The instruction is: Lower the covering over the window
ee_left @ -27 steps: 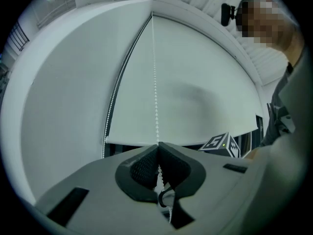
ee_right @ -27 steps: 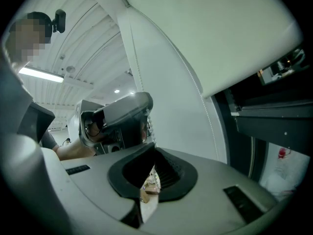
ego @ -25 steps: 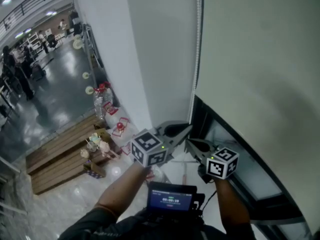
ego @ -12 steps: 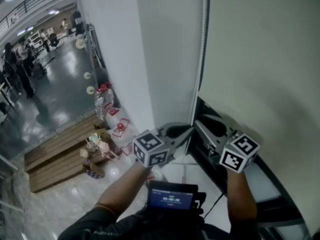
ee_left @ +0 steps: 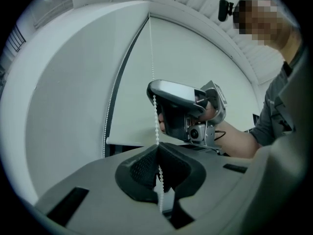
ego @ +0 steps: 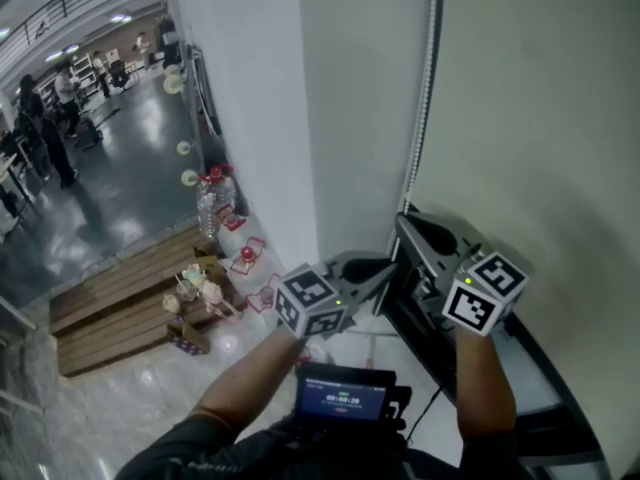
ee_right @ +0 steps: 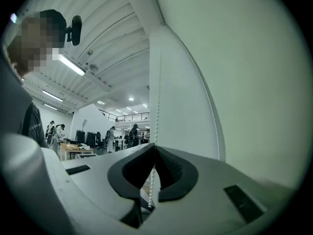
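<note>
A pale roller blind (ego: 540, 118) hangs over the window, its bottom edge just above a dark glass strip (ego: 520, 363). A white bead chain (ego: 428, 88) runs down the blind's left side. My left gripper (ego: 400, 265) is shut on this chain; the beads pass between its closed pads in the left gripper view, bead chain (ee_left: 153, 82) and left gripper (ee_left: 157, 148). My right gripper (ego: 403, 220) is shut on the same strand a little higher, and it shows from below as the right gripper (ee_left: 154, 88). In the right gripper view the chain (ee_right: 156, 106) enters the right gripper (ee_right: 155, 148).
A white wall pillar (ego: 260, 118) stands left of the blind. Far below lie a wooden pallet (ego: 110, 318), water bottles (ego: 210, 203) and small items on a shiny floor. People stand in the hall at upper left. The chain's second strand (ee_right: 210, 106) hangs along the blind.
My right gripper has risen from beside and below the left gripper to a spot higher on the chain. The left gripper has stayed shut on the chain.
</note>
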